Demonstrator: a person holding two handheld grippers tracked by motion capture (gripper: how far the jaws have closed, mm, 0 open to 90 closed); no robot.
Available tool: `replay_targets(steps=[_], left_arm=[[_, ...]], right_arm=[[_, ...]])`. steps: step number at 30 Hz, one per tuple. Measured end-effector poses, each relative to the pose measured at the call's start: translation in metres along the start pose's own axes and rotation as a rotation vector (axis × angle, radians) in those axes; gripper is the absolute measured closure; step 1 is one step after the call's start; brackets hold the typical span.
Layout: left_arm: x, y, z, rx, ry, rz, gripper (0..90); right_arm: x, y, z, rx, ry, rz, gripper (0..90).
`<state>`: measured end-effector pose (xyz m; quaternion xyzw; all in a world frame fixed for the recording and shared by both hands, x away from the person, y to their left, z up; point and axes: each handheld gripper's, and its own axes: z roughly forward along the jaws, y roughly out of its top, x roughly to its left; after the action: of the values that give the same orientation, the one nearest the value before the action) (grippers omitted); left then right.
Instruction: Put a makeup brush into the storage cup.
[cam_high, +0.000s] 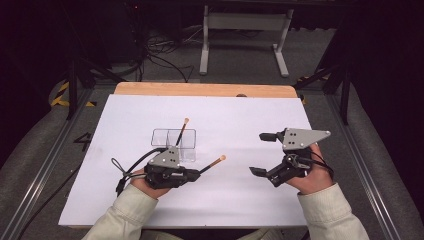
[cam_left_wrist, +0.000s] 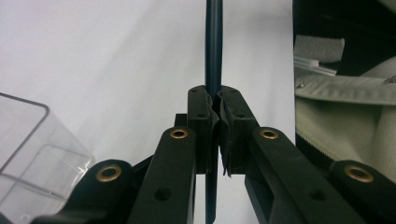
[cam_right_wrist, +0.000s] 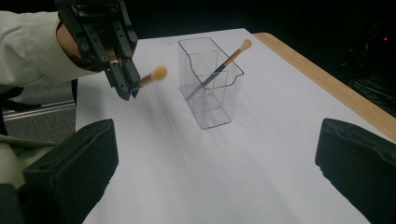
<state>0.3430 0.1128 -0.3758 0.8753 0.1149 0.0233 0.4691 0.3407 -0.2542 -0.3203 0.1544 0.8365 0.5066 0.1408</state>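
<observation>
A clear plastic holder (cam_high: 175, 142) stands on the white sheet with one brush (cam_high: 182, 131) leaning in it, bristles up. My left gripper (cam_high: 199, 173) is just in front of the holder, shut on the dark handle of a second brush (cam_high: 214, 163), whose pale tip points right. In the left gripper view the pads (cam_left_wrist: 227, 116) pinch that handle (cam_left_wrist: 214, 56), and the holder (cam_left_wrist: 32, 154) is at lower left. My right gripper (cam_high: 260, 153) hovers open to the right with nothing between its fingers. The right gripper view shows the holder (cam_right_wrist: 212, 88), its brush (cam_right_wrist: 224, 65) and the left gripper (cam_right_wrist: 125, 86) with the held brush (cam_right_wrist: 156, 74).
The white sheet (cam_high: 225, 200) covers the table, with a wooden edge (cam_high: 205, 89) showing at the far side. Beyond the table are a grey frame (cam_high: 245, 22) and cables on the floor. A sleeve (cam_high: 125, 210) reaches in from the bottom.
</observation>
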Motion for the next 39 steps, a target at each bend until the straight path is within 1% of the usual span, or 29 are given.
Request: replay_targets(steps=[2, 5, 6, 9, 10, 11, 12, 13, 15, 17, 22, 24, 26, 29, 32, 33, 34, 35, 39], left_arm=[[0.001, -0.002, -0.004, -0.027, 0.015, -0.008, 83.8], [0.003, -0.005, -0.010, -0.054, 0.032, -0.019, 83.7], [0.003, -0.005, -0.010, -0.054, 0.032, -0.019, 83.8], [0.005, -0.007, -0.016, -0.089, 0.052, -0.034, 83.7], [0.005, -0.007, -0.016, -0.089, 0.052, -0.034, 83.7], [0.005, -0.008, -0.017, -0.093, 0.055, -0.039, 83.7], [0.006, -0.009, -0.018, -0.099, 0.060, -0.043, 83.7], [0.007, -0.009, -0.018, -0.102, 0.056, -0.045, 83.7], [0.008, -0.010, -0.019, -0.102, 0.060, -0.046, 83.7], [0.010, -0.012, -0.020, -0.116, 0.054, -0.058, 83.7], [0.012, -0.016, -0.026, -0.145, 0.076, -0.072, 83.7], [0.013, -0.017, -0.028, -0.158, 0.089, -0.073, 83.7], [0.014, -0.018, -0.030, -0.181, 0.102, -0.071, 83.7], [0.015, -0.018, -0.030, -0.194, 0.112, -0.070, 83.6], [0.017, -0.018, -0.030, -0.204, 0.126, -0.062, 83.6], [0.017, -0.018, -0.031, -0.207, 0.130, -0.060, 83.6], [0.017, -0.018, -0.031, -0.210, 0.134, -0.060, 83.6], [0.018, -0.018, -0.031, -0.214, 0.136, -0.061, 83.6], [0.021, -0.020, -0.034, -0.252, 0.157, -0.070, 83.6]], right_arm=[[-0.001, -0.006, -0.003, -0.028, -0.013, 0.013, 0.0], [-0.003, -0.014, -0.006, -0.068, -0.037, 0.031, 0.0], [-0.004, -0.016, -0.007, -0.082, -0.049, 0.037, 0.0], [-0.007, -0.022, -0.011, -0.112, -0.091, 0.056, 0.0], [-0.007, -0.024, -0.012, -0.130, -0.104, 0.059, 0.0], [-0.007, -0.024, -0.012, -0.130, -0.104, 0.059, 0.0], [-0.008, -0.026, -0.013, -0.152, -0.112, 0.070, 0.0], [-0.008, -0.028, -0.014, -0.174, -0.127, 0.083, 0.0], [-0.009, -0.031, -0.014, -0.195, -0.156, 0.088, 0.0], [-0.009, -0.035, -0.014, -0.216, -0.178, 0.107, 0.0], [-0.010, -0.044, -0.013, -0.242, -0.230, 0.133, 0.0], [-0.010, -0.048, -0.012, -0.241, -0.237, 0.149, 0.0], [-0.011, -0.051, -0.011, -0.243, -0.251, 0.153, 0.0], [-0.011, -0.054, -0.011, -0.243, -0.259, 0.160, 0.0], [-0.012, -0.057, -0.012, -0.255, -0.275, 0.163, 0.0], [-0.013, -0.058, -0.012, -0.267, -0.275, 0.167, 0.0], [-0.013, -0.059, -0.013, -0.264, -0.271, 0.176, 0.0], [-0.013, -0.060, -0.012, -0.260, -0.279, 0.178, 0.0], [-0.013, -0.062, -0.013, -0.275, -0.290, 0.186, 0.0]])
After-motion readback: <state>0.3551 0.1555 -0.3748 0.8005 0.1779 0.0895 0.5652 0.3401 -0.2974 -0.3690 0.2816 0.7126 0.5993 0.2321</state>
